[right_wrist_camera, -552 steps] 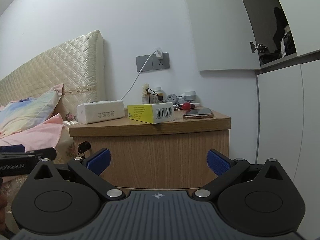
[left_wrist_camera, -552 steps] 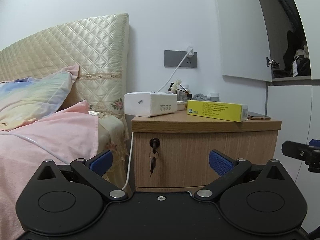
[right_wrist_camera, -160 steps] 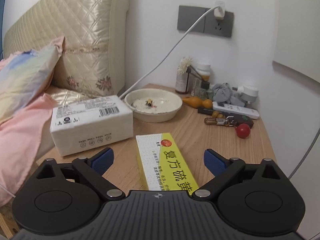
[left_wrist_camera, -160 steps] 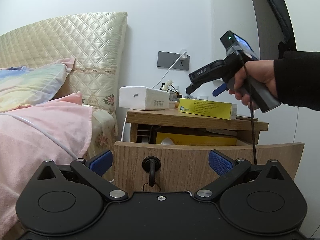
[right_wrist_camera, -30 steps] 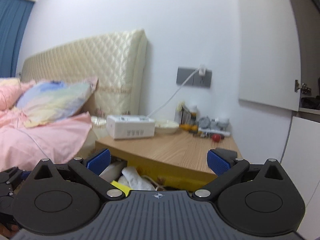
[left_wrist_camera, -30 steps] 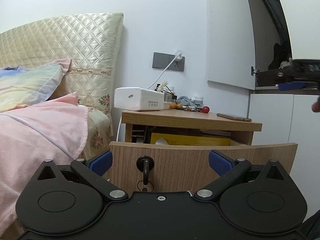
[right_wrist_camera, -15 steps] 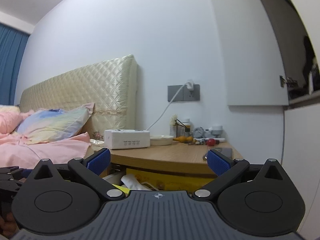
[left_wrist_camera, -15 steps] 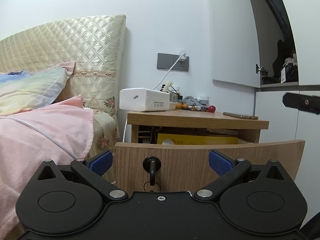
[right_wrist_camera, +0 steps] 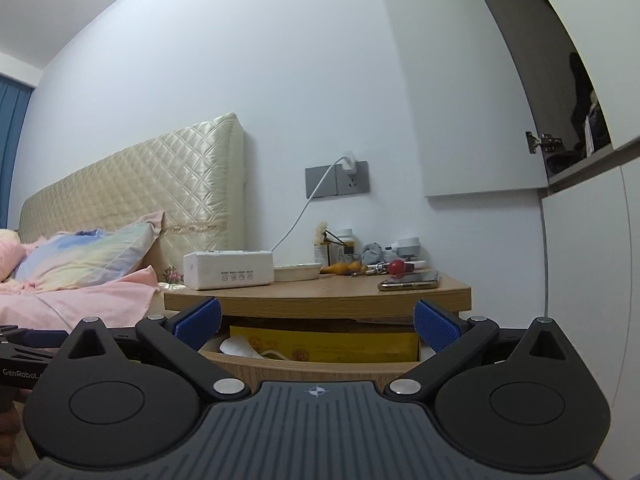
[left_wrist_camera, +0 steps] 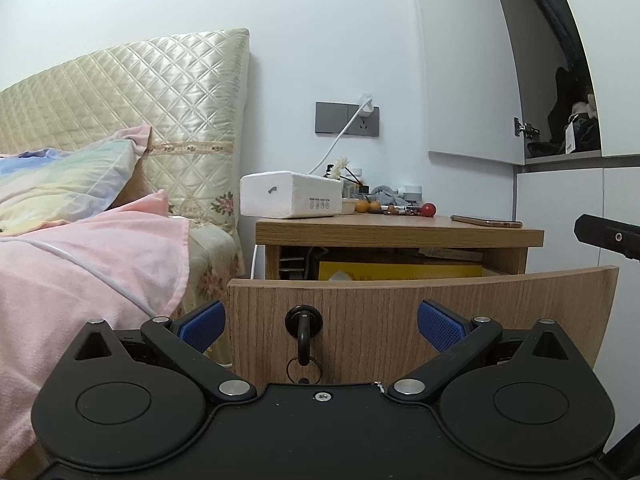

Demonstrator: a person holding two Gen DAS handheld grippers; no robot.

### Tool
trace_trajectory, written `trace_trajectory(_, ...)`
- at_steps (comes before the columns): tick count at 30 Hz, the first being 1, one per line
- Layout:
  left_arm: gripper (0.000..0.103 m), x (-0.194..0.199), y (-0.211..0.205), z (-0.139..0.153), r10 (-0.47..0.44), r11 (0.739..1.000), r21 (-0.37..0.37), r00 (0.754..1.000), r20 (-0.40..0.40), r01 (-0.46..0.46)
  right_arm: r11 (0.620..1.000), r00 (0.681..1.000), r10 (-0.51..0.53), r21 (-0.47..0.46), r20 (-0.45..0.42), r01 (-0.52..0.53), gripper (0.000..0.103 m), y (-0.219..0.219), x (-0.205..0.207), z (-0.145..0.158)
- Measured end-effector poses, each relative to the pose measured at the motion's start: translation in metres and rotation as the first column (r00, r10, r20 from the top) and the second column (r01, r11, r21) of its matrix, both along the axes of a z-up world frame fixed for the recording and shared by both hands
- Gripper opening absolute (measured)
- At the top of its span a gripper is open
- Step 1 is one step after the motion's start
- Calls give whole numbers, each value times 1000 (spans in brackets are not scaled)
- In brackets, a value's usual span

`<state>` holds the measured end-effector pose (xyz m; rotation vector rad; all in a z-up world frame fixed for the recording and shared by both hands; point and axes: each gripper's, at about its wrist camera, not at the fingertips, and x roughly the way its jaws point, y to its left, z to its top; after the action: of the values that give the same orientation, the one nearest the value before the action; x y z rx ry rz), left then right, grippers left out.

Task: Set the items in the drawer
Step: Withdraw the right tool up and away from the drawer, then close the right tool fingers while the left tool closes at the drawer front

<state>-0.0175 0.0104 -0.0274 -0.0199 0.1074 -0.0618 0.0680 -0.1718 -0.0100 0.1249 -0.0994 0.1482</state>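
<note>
In front of the wooden bedside table [left_wrist_camera: 400,232], the light wooden drawer [left_wrist_camera: 420,320] hangs open with a long yellow box [right_wrist_camera: 320,346] inside, both the left gripper [left_wrist_camera: 320,322] and right gripper [right_wrist_camera: 318,320] hold their fingers spread and empty, so pushing the drawer shut seems next.

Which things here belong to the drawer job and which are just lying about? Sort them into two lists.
Part of the job:
- drawer, pulled open
- yellow box inside it
- left gripper, jaws open
- right gripper, jaws open

Just lying about:
- tissue pack
- phone
- red ball
- bowl
- pillow
</note>
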Motion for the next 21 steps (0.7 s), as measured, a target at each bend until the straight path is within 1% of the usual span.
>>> trace_trajectory(4, 102, -1, -1, 0, -3, 1000, 1, 1000, 3, 3, 1000, 1000, 2, 6, -20, -2, 103, 2, 2, -4)
trace_trajectory(8, 102, -1, -2, 0, -3, 1000, 11, 1000, -2, 3, 1000, 1000, 2, 1, -22, -2, 103, 4, 2, -6)
trace_trajectory(15, 102, -2, -2, 0, -2, 1000, 13, 1000, 8, 1, 999, 999, -18, 28, -30, 18, 102, 0, 2, -6)
trace_trajectory(18, 101, -2, -3, 0, -4, 1000, 17, 1000, 11, 4, 999, 1000, -23, 25, -20, 24, 95, 0, 0, -6)
trace_trajectory(20, 100, -3, -3, 0, 1, 1000, 19, 1000, 17, -1, 999, 999, -24, 21, -22, 24, 83, 0, 0, -7)
trace_trajectory(21, 99, -4, -3, 0, 5, 1000, 18, 1000, 21, -6, 1000, 999, -22, 19, -25, 22, 79, 0, 0, -7)
